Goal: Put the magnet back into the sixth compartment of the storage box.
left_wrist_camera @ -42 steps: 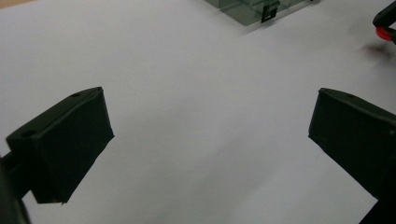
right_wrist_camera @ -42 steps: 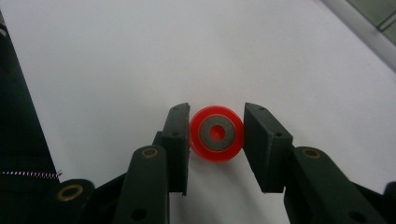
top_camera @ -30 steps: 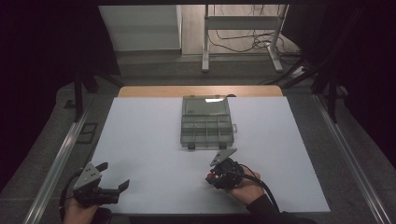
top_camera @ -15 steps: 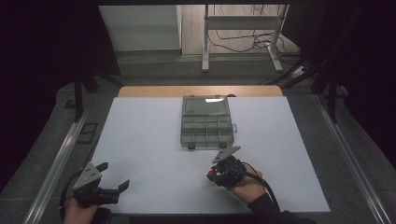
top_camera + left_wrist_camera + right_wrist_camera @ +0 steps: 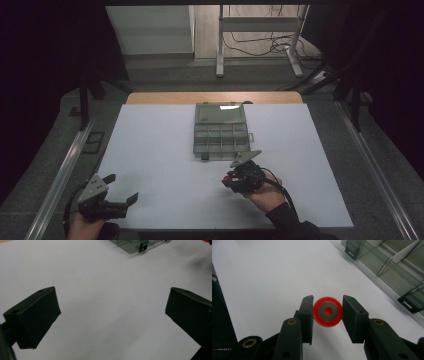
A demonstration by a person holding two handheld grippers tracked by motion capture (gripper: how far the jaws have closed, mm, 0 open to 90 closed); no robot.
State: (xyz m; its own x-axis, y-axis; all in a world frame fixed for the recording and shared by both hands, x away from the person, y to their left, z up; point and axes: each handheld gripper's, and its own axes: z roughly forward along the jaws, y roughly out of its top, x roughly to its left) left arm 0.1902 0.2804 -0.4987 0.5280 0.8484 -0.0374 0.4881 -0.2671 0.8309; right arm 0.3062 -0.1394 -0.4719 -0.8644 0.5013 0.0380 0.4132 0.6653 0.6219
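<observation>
At 7 o'clock on the white table [image 5: 165,150], the left hand-held gripper [image 5: 121,192] rests near the front edge with its jaws spread wide and nothing between them; in the left gripper view only bare table lies between its 2 black pads [image 5: 35,315]. At about 5 o'clock from the table's middle, the right hand-held gripper [image 5: 231,181] is clamped on a small red ring [image 5: 327,311] with a grey centre, 1 pad pressing each side of it. The ring sits level between the pads in the right gripper view, just off the surface as far as I can tell.

The clear compartment box [image 5: 221,131] lies at 12 o'clock from that gripper, lid open toward the far edge, its near latch [image 5: 204,157] facing the person.

The step in hand looks like carrying the ring to 1 of the box's cells. To do it well, keep the squeeze steady so the smooth ring cannot swivel or pop out, lift enough to clear the box's near wall, centre over a single cell clear of the dividers, lower inside, then release. The left gripper could steady the box if it slides.
</observation>
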